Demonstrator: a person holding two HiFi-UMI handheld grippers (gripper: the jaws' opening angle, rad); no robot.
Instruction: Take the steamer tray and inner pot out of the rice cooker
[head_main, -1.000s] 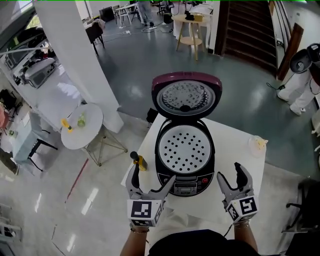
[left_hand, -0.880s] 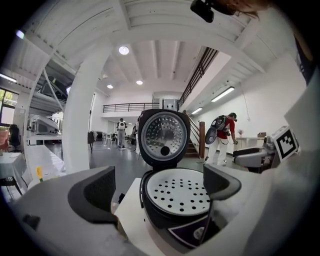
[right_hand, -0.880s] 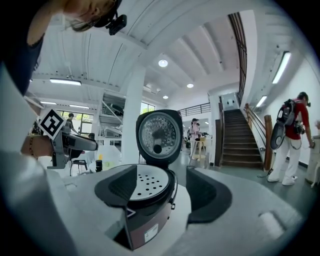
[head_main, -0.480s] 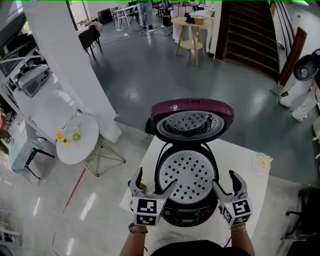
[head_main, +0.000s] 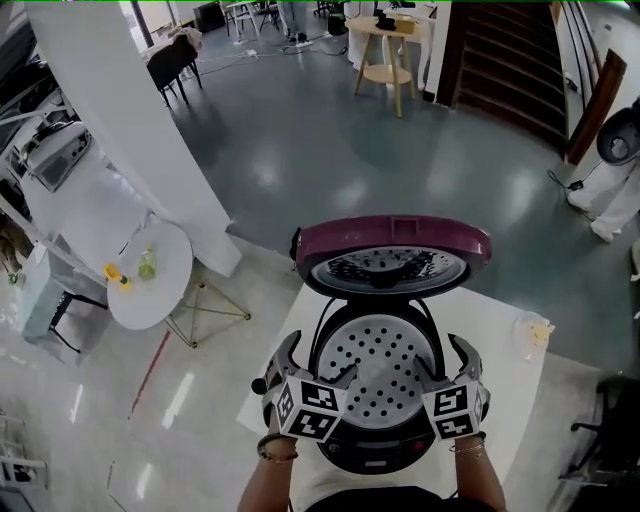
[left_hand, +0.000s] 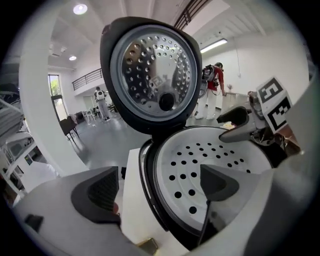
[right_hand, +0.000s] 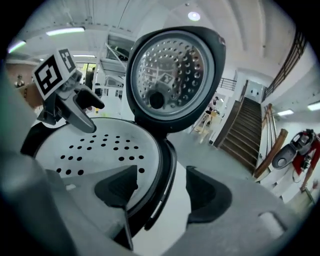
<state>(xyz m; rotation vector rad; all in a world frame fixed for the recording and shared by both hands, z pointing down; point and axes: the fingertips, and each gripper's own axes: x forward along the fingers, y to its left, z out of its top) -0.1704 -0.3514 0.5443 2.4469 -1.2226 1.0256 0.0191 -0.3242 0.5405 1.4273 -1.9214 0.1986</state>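
A: While the round maroon lid (head_main: 392, 243) of the black rice cooker (head_main: 372, 452) is stood open, where is the white, round, perforated steamer tray (head_main: 385, 365) found?

B: It is seated level in the cooker's mouth, and the cooker is set on the white square counter (head_main: 505, 400). The inner pot is hidden beneath the tray.

A: How is the left claw (left_hand: 160, 187) set?

B: Its jaws are spread, though they have just been closing a little. One pad is held over the tray's holes and the other outside, above the counter. The cooker's left rim and the tray's edge are framed between them, yet nothing is pressed.

A: And the right claw (right_hand: 162, 190)?

B: It is released too. Its inner jaw is hung above the tray and its outer jaw beside the cooker's right wall, with the rim between them. No contact can be made out.

A: What else is seen?

B: A round white side table (head_main: 160, 300) is seen well apart on the floor to the left, and dark wooden stairs (head_main: 510, 60) are seen far behind.
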